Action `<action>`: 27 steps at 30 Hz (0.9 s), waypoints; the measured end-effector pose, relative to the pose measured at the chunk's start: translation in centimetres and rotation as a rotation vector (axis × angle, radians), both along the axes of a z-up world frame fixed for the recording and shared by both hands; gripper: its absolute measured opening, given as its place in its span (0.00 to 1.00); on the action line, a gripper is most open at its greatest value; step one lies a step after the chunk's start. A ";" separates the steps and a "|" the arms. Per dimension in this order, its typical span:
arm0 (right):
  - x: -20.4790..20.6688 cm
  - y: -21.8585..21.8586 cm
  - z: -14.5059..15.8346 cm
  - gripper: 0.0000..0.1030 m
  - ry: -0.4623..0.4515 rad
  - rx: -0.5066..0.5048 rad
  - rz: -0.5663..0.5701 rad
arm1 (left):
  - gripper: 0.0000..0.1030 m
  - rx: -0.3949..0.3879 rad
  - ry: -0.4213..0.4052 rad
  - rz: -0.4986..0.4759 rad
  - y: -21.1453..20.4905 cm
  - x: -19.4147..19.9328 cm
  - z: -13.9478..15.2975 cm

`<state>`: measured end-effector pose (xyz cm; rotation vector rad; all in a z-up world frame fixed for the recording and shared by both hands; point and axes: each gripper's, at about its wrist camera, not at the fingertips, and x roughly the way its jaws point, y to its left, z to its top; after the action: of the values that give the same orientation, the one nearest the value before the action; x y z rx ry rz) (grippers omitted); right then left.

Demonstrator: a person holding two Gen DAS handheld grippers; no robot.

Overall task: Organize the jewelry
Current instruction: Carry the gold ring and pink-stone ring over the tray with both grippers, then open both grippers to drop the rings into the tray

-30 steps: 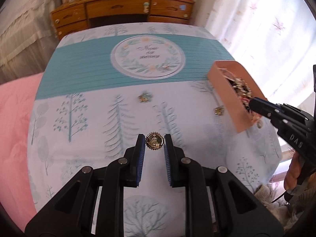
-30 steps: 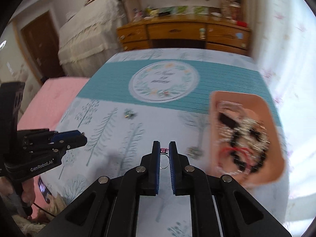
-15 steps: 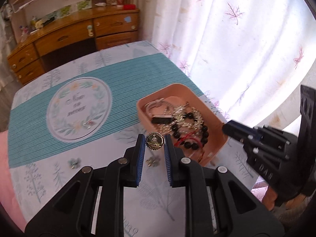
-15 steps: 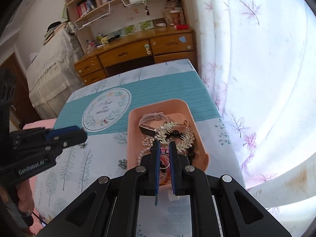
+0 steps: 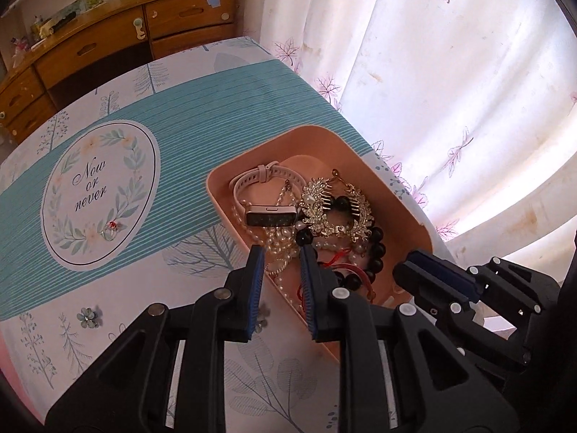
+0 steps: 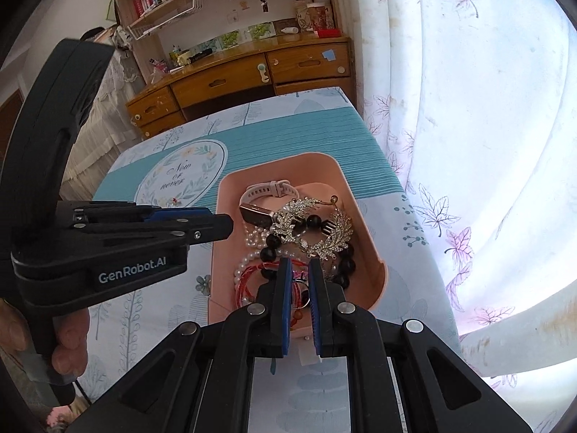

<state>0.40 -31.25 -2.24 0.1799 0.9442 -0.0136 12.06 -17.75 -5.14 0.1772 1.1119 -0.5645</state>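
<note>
The pink tray [image 5: 393, 195] runs lengthwise away from both hand-held grippers. The left hand-held gripper [image 5: 279, 263], opening and empty, hovers over its near edge; the right hand-held gripper [image 6: 296, 274] pinches a small ring [image 6: 301, 283] above the tray.

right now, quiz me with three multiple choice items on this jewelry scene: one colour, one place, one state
1. The tray is: A peach pink; B green; C black
2. The red-stone ring lies: A in the tray; B on the wooden desk; C on the cloth's round emblem
3. The right gripper is: A wide open and empty; B closed on a small ring; C clamped on the tray's rim

Answers: 1 A, its walls and rim are peach pink. 2 C, it sits low on the printed circle, outside the tray. 3 B, the small ring shows between its nearly shut jaws.
</note>
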 end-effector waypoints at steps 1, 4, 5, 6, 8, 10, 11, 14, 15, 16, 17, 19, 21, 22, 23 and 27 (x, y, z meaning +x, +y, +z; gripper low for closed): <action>0.1 0.2 -0.2 0.11 0.004 0.000 0.005 | 0.26 0.006 -0.002 0.002 0.1 -0.1 0.0; 0.2 0.6 -0.3 0.14 0.003 0.012 0.006 | 0.49 -0.003 -0.019 0.019 0.7 -0.7 0.4; 0.2 0.7 -0.3 0.14 0.002 0.016 0.007 | 0.50 -0.004 -0.025 0.029 0.9 -0.9 0.7; 0.1 0.7 -0.2 0.14 0.002 0.018 0.009 | 0.50 -0.003 -0.030 0.036 1.2 -1.1 0.8; -0.1 1.1 -0.2 0.14 -0.001 0.018 0.015 | 0.50 0.001 -0.040 0.058 1.8 -1.6 1.1; -0.2 1.3 0.1 0.14 -0.008 0.025 0.019 | 0.50 -0.002 -0.048 0.083 2.6 -2.1 1.4; -0.3 1.5 0.2 0.14 -0.013 0.028 0.021 | 0.50 -0.006 -0.051 0.097 3.0 -2.5 1.5; -0.7 1.8 0.7 0.14 -0.021 0.031 0.029 | 0.50 -0.003 -0.064 0.137 4.6 -3.5 1.8; -0.8 2.0 0.9 0.14 -0.023 0.030 0.031 | 0.50 -0.002 -0.069 0.146 5.1 -4.0 1.9; -0.8 2.4 1.0 0.14 -0.027 0.027 0.034 | 0.50 -0.002 -0.074 0.156 5.6 -4.3 2.0; -1.0 2.6 1.1 0.14 -0.029 0.025 0.037 | 0.50 -0.001 -0.079 0.166 6.0 -4.6 2.2; -1.2 3.3 1.5 0.14 -0.030 0.021 0.043 | 0.50 -0.005 -0.088 0.184 6.9 -5.3 2.5; -1.7 3.9 2.0 0.14 -0.032 0.020 0.047 | 0.50 -0.005 -0.099 0.196 7.7 -5.9 2.8; -2.1 4.0 2.3 0.15 -0.034 0.021 0.048 | 0.50 -0.007 -0.103 0.199 8.0 -6.2 3.0; -2.2 4.4 2.4 0.15 -0.036 0.022 0.049 | 0.50 -0.010 -0.106 0.201 8.5 -6.7 3.2; -2.9 5.7 3.2 0.18 -0.046 0.021 0.056 | 0.50 -0.012 -0.125 0.211 9.8 -8.1 3.7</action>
<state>-2.55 -25.58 1.00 0.1723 0.9033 0.0517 3.99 -7.97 -1.49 0.0821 0.9909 -0.3669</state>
